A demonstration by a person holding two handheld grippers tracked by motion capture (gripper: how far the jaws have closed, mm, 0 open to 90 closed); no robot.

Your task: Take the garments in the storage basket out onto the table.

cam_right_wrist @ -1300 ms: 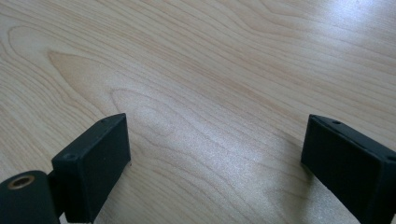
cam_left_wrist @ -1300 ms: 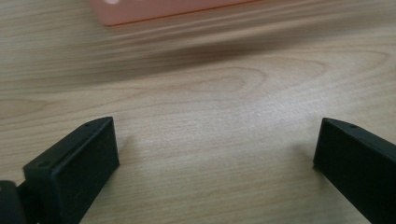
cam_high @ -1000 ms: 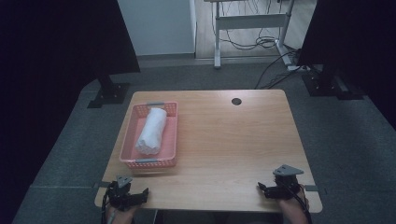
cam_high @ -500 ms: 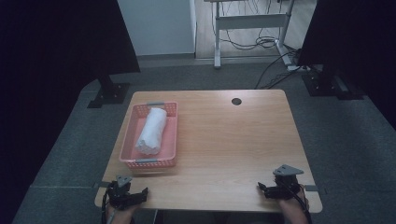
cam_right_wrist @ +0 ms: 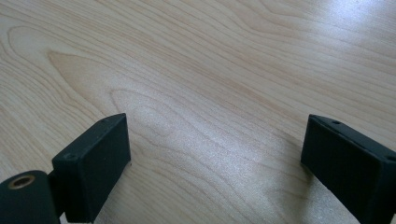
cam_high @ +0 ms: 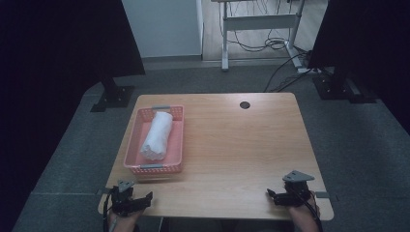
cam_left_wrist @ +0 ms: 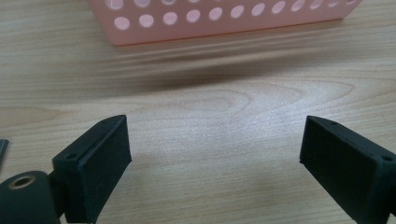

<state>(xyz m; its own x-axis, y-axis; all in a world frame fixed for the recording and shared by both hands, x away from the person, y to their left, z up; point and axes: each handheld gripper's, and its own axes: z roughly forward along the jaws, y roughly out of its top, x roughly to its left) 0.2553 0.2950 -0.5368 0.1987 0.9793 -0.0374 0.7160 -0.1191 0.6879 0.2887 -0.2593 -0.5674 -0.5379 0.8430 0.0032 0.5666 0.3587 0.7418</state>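
Both tongs, left (cam_high: pixel 145 198) and right (cam_high: pixel 271 194), gape empty at the table's (cam_high: pixel 232 145) near edge (left's just narrowing); basket (cam_high: pixel 154 168) ahead.

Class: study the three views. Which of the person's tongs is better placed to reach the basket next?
Left. The left tongs, open and empty, lie just below the pink basket holding the white roll; the right tongs sit across the table.

I see a pink basket (cam_high: pixel 138 129) with round holes dotted in rows along its wall, and a white rolled towel (cam_high: pixel 156 136) in it. The table (cam_high: pixel 241 150) is pale wood with wavy grain. Both my grippers, left (cam_high: pixel 145 199) and right (cam_high: pixel 272 195), are black.
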